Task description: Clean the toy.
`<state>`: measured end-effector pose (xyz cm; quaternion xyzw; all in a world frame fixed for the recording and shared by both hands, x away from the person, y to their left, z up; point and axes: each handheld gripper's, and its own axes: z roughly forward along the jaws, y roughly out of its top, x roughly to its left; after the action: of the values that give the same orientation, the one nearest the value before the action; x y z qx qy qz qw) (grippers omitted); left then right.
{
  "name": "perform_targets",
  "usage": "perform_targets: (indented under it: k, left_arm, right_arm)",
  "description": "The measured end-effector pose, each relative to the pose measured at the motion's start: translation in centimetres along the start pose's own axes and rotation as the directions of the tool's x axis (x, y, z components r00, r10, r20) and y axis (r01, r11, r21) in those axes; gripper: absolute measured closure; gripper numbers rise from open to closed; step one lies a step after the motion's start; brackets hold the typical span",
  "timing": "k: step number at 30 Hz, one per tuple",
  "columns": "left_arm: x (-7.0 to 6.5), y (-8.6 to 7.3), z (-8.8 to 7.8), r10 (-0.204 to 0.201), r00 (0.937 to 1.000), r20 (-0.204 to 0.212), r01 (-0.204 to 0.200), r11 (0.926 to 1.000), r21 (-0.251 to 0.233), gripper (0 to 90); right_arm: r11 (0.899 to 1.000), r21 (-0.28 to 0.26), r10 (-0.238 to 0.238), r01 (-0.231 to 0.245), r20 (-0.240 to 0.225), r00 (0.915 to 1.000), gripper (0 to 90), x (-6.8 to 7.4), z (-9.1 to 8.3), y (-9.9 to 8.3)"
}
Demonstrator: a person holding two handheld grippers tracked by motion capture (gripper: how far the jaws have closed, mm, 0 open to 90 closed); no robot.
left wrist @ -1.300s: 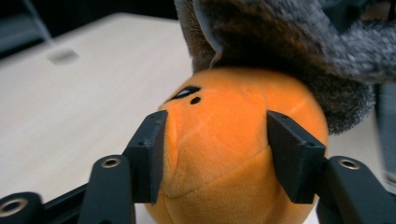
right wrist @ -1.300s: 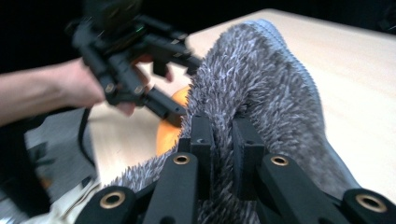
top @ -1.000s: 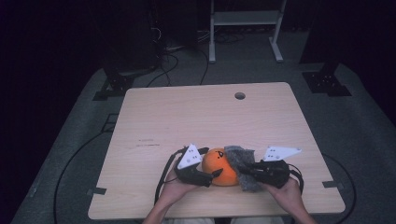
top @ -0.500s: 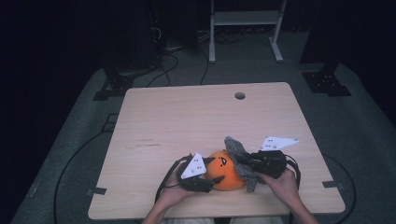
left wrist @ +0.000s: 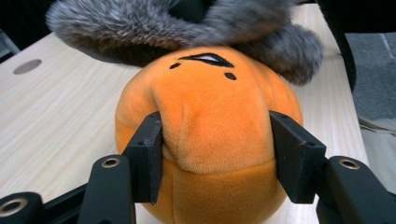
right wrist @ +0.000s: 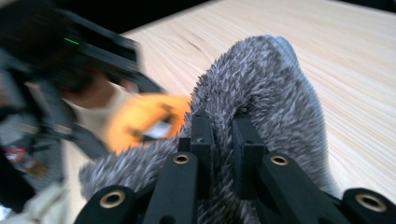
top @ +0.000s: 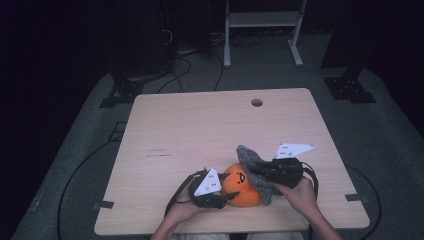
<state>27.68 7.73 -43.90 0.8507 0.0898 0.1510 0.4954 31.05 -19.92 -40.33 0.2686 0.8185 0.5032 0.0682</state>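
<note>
Fingers (left wrist: 148, 154) of the left gripper (left wrist: 212, 156) press into the two flanks of the orange plush ball (left wrist: 210, 126); its jaws have just been closing, and we see the soft cloth dent inward where the flat black pads meet it. On the right gripper (right wrist: 223, 140) the jaws stand nearly together and pinch a fold of the grey furry piece (right wrist: 280, 93).

We see the plush near the front edge of the wooden table (top: 200, 130), between the two hands. It is round and a little squat, with a short, velvety nap and a seam running across its lower half. A small face is stitched on it in black: a narrow slanted eye with a pale centre and two dark dots beside it. The grey piece drapes over its top like a cap or a wrap; which of these it is we cannot quite tell, since the right gripper view is blurred. Its pile is long and shaggy, flecked dark and light, in contrast to the smooth orange below.

Both grippers are hard and matte black, angular, with brass-coloured rivets at the joints. In the high view each carries a pale three-cornered plate. The tabletop is light wood with fine straight grain, and a round hole (top: 257, 102) sits near its far edge.
</note>
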Motion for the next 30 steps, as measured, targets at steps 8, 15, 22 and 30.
perform_targets:
  k: [8, 15, 22, 30]
  left_arm:
    - [0.8, -0.5, -0.3, -0.062, 0.9979, -0.016, 0.062, 0.9980, -0.013, 38.7]
    - [0.7, -0.3, -0.1, -0.049, 0.9986, -0.019, 0.048, 0.9987, -0.016, 39.5]
    - [0.0, -0.4, -0.3, 0.032, 0.9994, -0.013, -0.032, 0.9994, 0.011, 44.0]
    - [-0.3, -0.3, -0.2, 0.075, 0.9972, -0.002, -0.075, 0.9970, 0.019, 44.7]
  right_arm:
    - [0.997, 0.048, 0.064, -0.065, 0.029, 0.9975, 80.4, -1.4, -1.6, -3.7]
    - [0.999, 0.028, -0.020, 0.022, -0.063, 0.9978, 80.4, 2.1, -2.1, -2.9]
    - [1.000, -0.009, -0.025, 0.024, -0.108, 0.9939, 80.5, 2.2, 0.4, -0.1]
    - [0.999, -0.007, 0.053, -0.054, -0.057, 0.9969, 80.4, -1.1, 1.6, 0.3]
